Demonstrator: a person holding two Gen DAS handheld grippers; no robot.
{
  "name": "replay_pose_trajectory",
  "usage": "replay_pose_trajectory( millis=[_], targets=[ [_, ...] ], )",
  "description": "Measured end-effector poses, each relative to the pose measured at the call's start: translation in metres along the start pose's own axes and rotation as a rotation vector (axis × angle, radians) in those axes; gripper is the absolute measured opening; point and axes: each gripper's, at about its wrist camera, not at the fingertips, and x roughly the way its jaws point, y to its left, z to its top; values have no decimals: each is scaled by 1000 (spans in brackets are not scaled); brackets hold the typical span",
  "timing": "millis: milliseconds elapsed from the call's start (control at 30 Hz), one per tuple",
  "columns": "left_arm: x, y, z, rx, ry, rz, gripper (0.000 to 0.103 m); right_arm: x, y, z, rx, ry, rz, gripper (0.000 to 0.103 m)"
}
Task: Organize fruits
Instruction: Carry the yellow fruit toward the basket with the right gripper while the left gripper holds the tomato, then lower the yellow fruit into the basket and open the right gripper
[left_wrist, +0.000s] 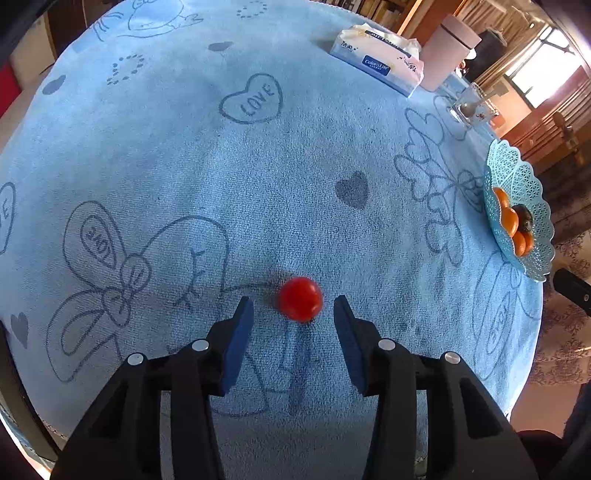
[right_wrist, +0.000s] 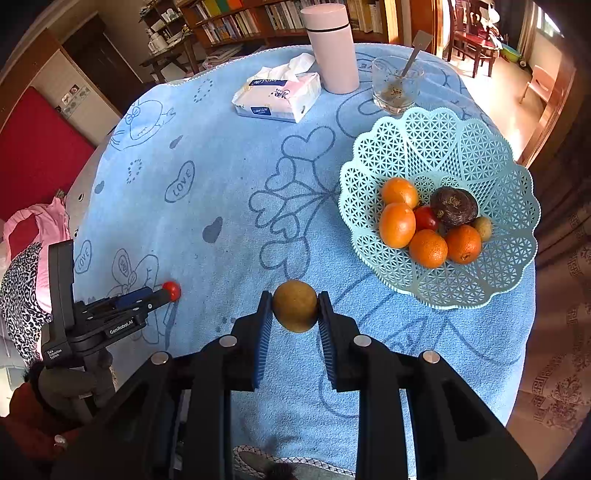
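Fruits half sorted: brown-green fruit (right_wrist: 295, 311) pinched in right tool (right_wrist: 295, 314), just short of basket (right_wrist: 436, 147); needs carry over rim, release. Left tool (left_wrist: 293, 314) spread round tomato (left_wrist: 300, 299) on tabletop (left_wrist: 258, 177), far from basket; needs closing.

A fuzzy, matt blue cloth (right_wrist: 229, 155) with printed outlines covers the table. The basket (right_wrist: 436, 147) is pale, perforated plastic. The small tomato (left_wrist: 300, 299) looks smooth and glossy; the oranges (right_wrist: 397, 225) have dimpled, shiny skin. The brown fruit (right_wrist: 295, 305) is dull and finely speckled. Each tool (right_wrist: 295, 312) is matt black plastic with ribbed blue pads (right_wrist: 263, 347) and bright metal pins. The glass (right_wrist: 394, 86) is clear.
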Motion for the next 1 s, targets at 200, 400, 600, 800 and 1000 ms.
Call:
replay_pose_trajectory(
  millis=[200, 400, 600, 800, 1000],
  targets=[
    [19, -1, 4, 5, 35, 6, 31, -3, -8, 0, 26, -4, -8, 25],
    [8, -2, 4, 11, 30, -1, 27, -6, -17, 4, 55, -22, -3, 25],
    [-12, -8, 6, 12, 0, 3, 27, -16, -47, 17, 121, -73, -19, 25],
    [-26, -22, 12, 20, -25, 8, 27, -24, -91, 29, 198, -118, -73, 25],
    [-30, -42, 18, 51, -40, 1, 27, -25, -128, 32, 247, -142, -139, 27]
  ],
)
